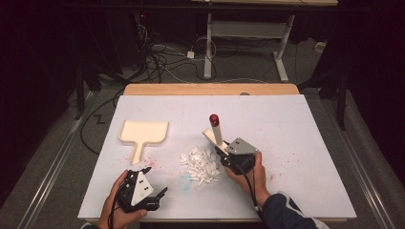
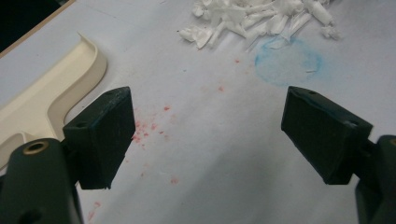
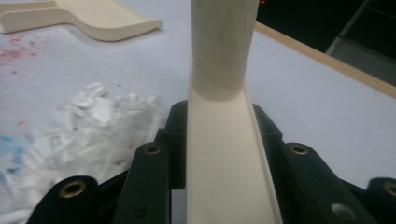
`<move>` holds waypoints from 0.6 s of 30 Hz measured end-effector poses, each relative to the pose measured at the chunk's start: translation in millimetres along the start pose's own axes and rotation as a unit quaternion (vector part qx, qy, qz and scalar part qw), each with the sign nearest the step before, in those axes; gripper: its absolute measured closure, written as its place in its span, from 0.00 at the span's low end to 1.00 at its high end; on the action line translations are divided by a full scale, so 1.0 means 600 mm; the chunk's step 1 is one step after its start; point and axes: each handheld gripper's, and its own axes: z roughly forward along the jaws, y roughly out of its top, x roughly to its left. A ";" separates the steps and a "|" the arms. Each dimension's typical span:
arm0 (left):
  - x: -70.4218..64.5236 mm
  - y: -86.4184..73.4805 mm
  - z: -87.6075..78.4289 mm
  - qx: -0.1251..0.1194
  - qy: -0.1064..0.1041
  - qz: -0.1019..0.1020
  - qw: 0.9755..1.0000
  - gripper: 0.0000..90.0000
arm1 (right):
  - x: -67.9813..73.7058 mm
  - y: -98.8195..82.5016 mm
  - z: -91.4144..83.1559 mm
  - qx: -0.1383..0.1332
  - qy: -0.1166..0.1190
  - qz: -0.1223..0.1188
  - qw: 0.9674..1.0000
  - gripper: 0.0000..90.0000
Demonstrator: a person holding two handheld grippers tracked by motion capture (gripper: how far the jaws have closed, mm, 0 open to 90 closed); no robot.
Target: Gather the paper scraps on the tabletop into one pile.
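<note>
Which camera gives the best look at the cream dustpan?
The high view: the dustpan lies whole, tray and handle, left of the paper scraps. The left gripper view catches only its handle and a corner; the right gripper view shows part of it far off.

In the right gripper view we lose the brush top at the upper edge, its bristles hidden. Dustpan cut off at top-left. In the left gripper view the scraps run off the top edge.

L gripper open; dustpan, paper scraps.
</note>
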 end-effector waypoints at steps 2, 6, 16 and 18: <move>-0.001 0.001 0.000 0.000 -0.001 0.002 1.000 0.18 | 0.019 0.003 0.005 0.005 0.008 -0.016 1.000 0.75; -0.001 0.002 0.003 0.001 -0.003 0.003 1.000 0.18 | 0.042 0.015 0.006 -0.009 0.036 -0.016 0.999 0.75; -0.002 0.002 0.005 0.006 -0.010 0.009 1.000 0.18 | 0.026 0.038 -0.020 -0.028 0.028 -0.028 0.999 0.76; -0.003 0.002 0.005 0.005 -0.010 0.009 1.000 0.18 | 0.011 0.041 -0.037 -0.035 0.037 -0.026 0.998 0.75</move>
